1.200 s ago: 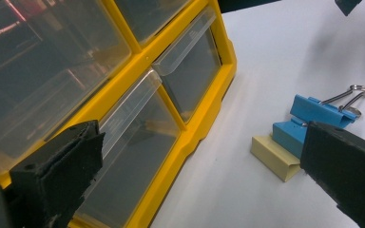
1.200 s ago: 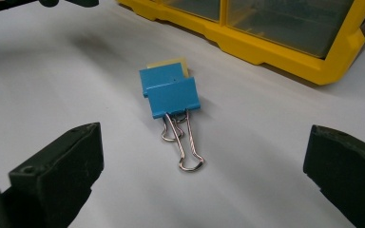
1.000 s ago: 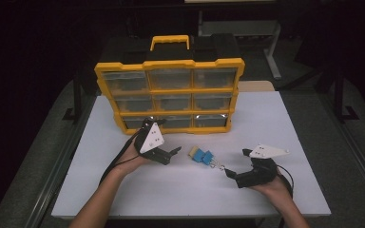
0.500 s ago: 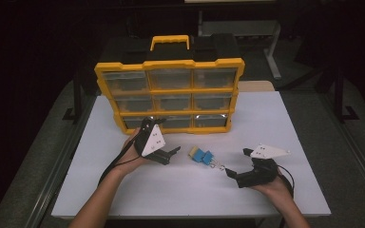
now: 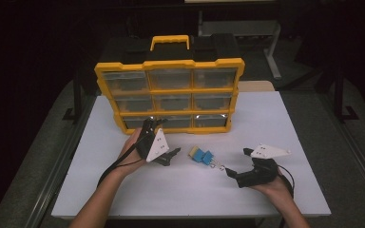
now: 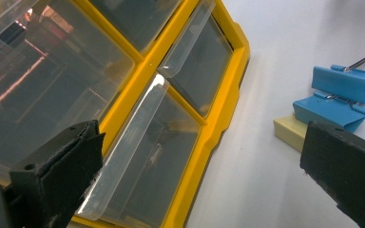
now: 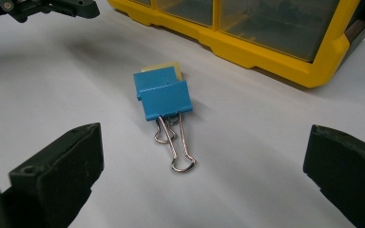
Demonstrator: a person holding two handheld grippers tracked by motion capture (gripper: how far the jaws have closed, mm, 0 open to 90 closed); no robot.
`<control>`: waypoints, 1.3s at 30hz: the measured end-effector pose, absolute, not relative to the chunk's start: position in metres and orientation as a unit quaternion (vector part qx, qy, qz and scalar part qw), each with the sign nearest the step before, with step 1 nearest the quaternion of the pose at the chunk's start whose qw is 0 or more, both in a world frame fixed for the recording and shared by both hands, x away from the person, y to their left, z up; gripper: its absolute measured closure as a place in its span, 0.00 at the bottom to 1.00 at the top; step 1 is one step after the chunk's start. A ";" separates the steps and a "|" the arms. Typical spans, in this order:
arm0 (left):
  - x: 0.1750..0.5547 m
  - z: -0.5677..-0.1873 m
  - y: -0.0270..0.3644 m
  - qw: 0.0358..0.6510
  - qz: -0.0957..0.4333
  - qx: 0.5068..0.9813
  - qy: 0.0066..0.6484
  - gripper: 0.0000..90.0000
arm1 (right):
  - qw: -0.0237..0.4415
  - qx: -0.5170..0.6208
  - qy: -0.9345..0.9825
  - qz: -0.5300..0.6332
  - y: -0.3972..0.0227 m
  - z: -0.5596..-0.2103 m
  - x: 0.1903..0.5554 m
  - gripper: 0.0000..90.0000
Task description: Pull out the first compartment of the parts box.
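Two blue binder clips [image 5: 203, 156] with wire handles lie side by side on the white table [image 5: 275, 118], against a small pale yellow block [image 7: 167, 67]. In the right gripper view the clips [image 7: 163, 96] lie ahead of my right gripper [image 7: 204, 142], which is open and empty. The right gripper [image 5: 237, 164] rests right of the clips. My left gripper [image 5: 169, 156] is left of the clips and open, with nothing held. In the left gripper view, my left gripper [image 6: 204, 140] faces the bottom drawers, with the clips [image 6: 341, 92] at right.
A yellow organiser box [image 5: 168, 95] with clear plastic drawers and a yellow handle stands upright at the table's back centre. Its bottom drawers [image 6: 138, 147] look closed, with clear pull lips. Dark floor and table legs surround the table.
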State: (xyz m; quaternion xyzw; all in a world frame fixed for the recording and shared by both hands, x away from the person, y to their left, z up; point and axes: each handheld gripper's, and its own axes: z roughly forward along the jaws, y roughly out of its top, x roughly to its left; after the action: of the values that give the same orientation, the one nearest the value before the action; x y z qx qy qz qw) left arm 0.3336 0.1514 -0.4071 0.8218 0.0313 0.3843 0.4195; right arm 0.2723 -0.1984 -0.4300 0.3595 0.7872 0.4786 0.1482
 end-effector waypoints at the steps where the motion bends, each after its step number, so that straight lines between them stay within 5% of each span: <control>1: 0.333 -0.407 0.151 0.417 0.387 0.822 0.029 0.00 | 0.148 0.360 0.787 0.479 -0.198 -0.430 0.272 0.00; 39: 0.321 -0.413 0.139 0.315 0.498 0.805 -0.070 0.00 | 0.152 0.358 0.785 0.482 -0.198 -0.429 0.271 0.00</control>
State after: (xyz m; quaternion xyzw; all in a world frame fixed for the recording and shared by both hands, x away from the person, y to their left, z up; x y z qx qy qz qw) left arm 0.3212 0.1393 -0.4127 0.8046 -0.0702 0.4984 0.3150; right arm 0.2713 -0.1980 -0.4292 0.3577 0.7850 0.4823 0.1525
